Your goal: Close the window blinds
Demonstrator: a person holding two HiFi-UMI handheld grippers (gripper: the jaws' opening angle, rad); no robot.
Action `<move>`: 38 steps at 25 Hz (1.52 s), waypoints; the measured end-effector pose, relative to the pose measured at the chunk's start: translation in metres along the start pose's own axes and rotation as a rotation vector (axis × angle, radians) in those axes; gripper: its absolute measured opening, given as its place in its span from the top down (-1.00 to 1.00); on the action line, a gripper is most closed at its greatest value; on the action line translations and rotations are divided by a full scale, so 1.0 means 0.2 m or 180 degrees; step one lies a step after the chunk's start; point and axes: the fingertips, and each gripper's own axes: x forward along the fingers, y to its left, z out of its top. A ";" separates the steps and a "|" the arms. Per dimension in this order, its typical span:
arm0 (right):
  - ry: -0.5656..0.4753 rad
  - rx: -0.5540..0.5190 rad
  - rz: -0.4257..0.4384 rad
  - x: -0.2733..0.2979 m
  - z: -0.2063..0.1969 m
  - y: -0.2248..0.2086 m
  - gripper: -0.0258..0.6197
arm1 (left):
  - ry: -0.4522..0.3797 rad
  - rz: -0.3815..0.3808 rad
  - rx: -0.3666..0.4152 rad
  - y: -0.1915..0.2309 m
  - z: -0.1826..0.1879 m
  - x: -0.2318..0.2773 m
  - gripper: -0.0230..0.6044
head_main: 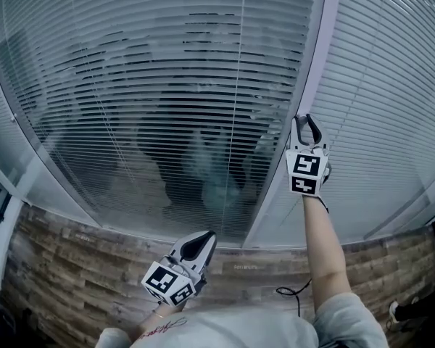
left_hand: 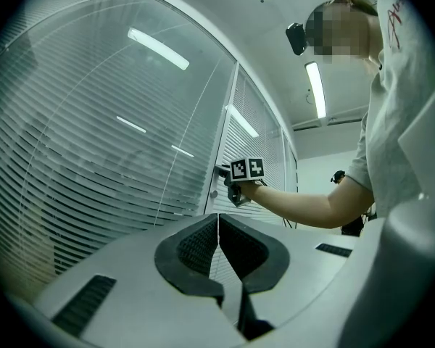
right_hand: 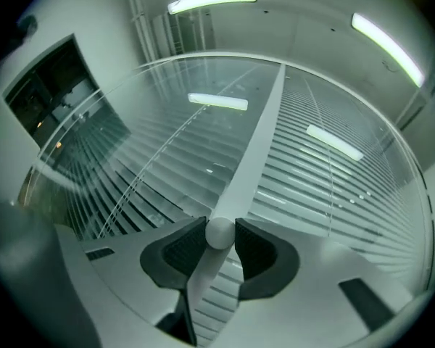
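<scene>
Blinds (head_main: 167, 85) fill the big glass pane (head_main: 29, 93) in front of you. Their slats are tilted enough that dark shapes show through between them. The right-hand blinds (head_main: 391, 107), in the next pane over, look whiter and more nearly shut. A pale upright post (head_main: 315, 56) runs between the two panes, and your right gripper (head_main: 307, 125) is raised to it at arm's length. In the right gripper view its fingers (right_hand: 257, 249) are closed on a small round white knob (right_hand: 220, 233) at the post. One pad presses on each side of the knob, so the fingers stand some way apart with the knob filling the gap. Your left gripper (head_main: 203, 241) is held low and close to your body, well apart from the right one, and points towards the bottom of the glass. In the left gripper view its fingers (left_hand: 196, 245) meet tip to tip with nothing between them. Below the window is a wood-plank floor (head_main: 72, 267), and a dark cable (head_main: 293, 292) lies looped on it near your right arm.
</scene>
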 end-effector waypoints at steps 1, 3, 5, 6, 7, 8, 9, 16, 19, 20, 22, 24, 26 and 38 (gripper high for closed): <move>0.0002 -0.0133 0.0029 0.00 0.00 0.00 0.53 | -0.0004 -0.0005 -0.0007 0.00 0.00 0.00 0.87; 0.0006 -0.0297 0.0098 0.01 0.00 0.01 0.53 | -0.0009 -0.0008 -0.0020 -0.01 -0.01 0.01 0.87; 0.0010 -0.0422 0.0154 0.01 0.00 0.01 0.53 | -0.0012 -0.0014 -0.0039 -0.01 -0.01 0.01 0.87; 0.0006 -0.0495 0.0178 0.01 0.00 0.01 0.53 | -0.0013 -0.0016 -0.0047 -0.02 -0.01 0.01 0.87; -0.0002 -0.0579 0.0203 0.00 0.01 0.02 0.53 | -0.0017 -0.0013 -0.0053 -0.02 -0.01 0.00 0.87; -0.0011 -0.0673 0.0229 0.00 0.01 0.02 0.53 | -0.0022 -0.0005 -0.0056 -0.02 -0.01 0.00 0.87; -0.0021 -0.0773 0.0258 0.00 0.01 0.02 0.53 | -0.0027 0.0006 -0.0057 -0.02 -0.01 -0.01 0.87; -0.0057 -0.1327 0.0481 0.00 0.01 0.05 0.53 | -0.0033 0.0085 -0.0095 0.01 -0.02 -0.05 0.87; -0.0052 -0.1646 0.0555 0.00 0.01 0.06 0.53 | -0.0037 0.0099 -0.0139 0.02 -0.02 -0.06 0.87; -0.0054 -0.1758 0.0590 0.00 0.00 0.06 0.53 | -0.0037 0.0103 -0.0144 0.01 -0.03 -0.06 0.87; -0.0056 -0.1983 0.0667 0.00 -0.01 0.07 0.53 | -0.0033 0.0109 -0.0141 0.02 -0.03 -0.06 0.87; -0.0046 -0.2223 0.0746 0.01 -0.03 0.08 0.53 | -0.0035 0.0108 -0.0133 0.02 -0.04 -0.06 0.87; -0.0045 -0.2466 0.0839 0.02 -0.03 0.09 0.53 | -0.0048 0.0103 -0.0125 0.03 -0.03 -0.06 0.87; -0.0029 -0.3764 0.1239 0.02 -0.08 0.12 0.53 | -0.0061 0.0068 -0.0125 0.00 -0.05 -0.08 0.87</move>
